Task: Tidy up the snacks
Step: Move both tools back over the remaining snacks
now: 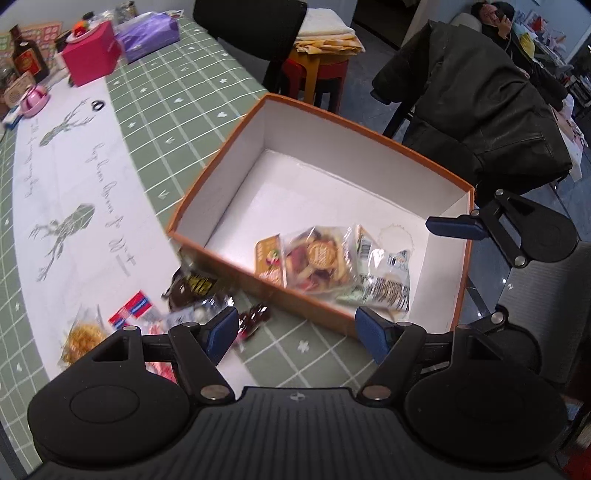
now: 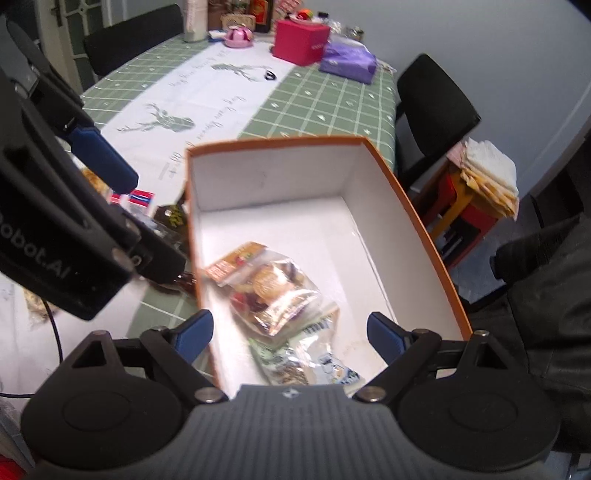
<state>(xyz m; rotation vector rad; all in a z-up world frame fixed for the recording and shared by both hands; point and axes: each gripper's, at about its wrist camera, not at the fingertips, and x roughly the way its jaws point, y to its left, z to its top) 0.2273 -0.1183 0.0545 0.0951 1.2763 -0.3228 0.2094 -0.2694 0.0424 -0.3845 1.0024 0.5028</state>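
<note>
An orange box with white inside [image 1: 221,155] [image 2: 417,221] stands on the green checked tablecloth. In it lie a clear bag of mixed dried snacks [image 1: 317,262] [image 2: 273,291] and a pale green packet [image 1: 384,284] [image 2: 291,362]. Loose snacks lie on the cloth left of the box: a dark packet [image 1: 192,288] [image 2: 173,218], a red-and-blue packet [image 1: 133,308] [image 2: 138,197], a yellow crisp bag [image 1: 79,341]. My left gripper [image 1: 301,330] [image 2: 107,162] hangs open and empty above the box's near wall. My right gripper [image 2: 290,332] [image 1: 454,225] is open and empty over the box.
At the table's far end stand a pink box [image 1: 92,55] [image 2: 301,38], a purple tissue pack [image 1: 151,33] [image 2: 349,61], a brown bottle [image 1: 27,55] and a pink dish [image 1: 33,99]. Black chairs [image 2: 432,107], a coat-draped chair [image 1: 476,103] and a red stool with folded cloths [image 1: 325,48] flank the table. A person sits far right.
</note>
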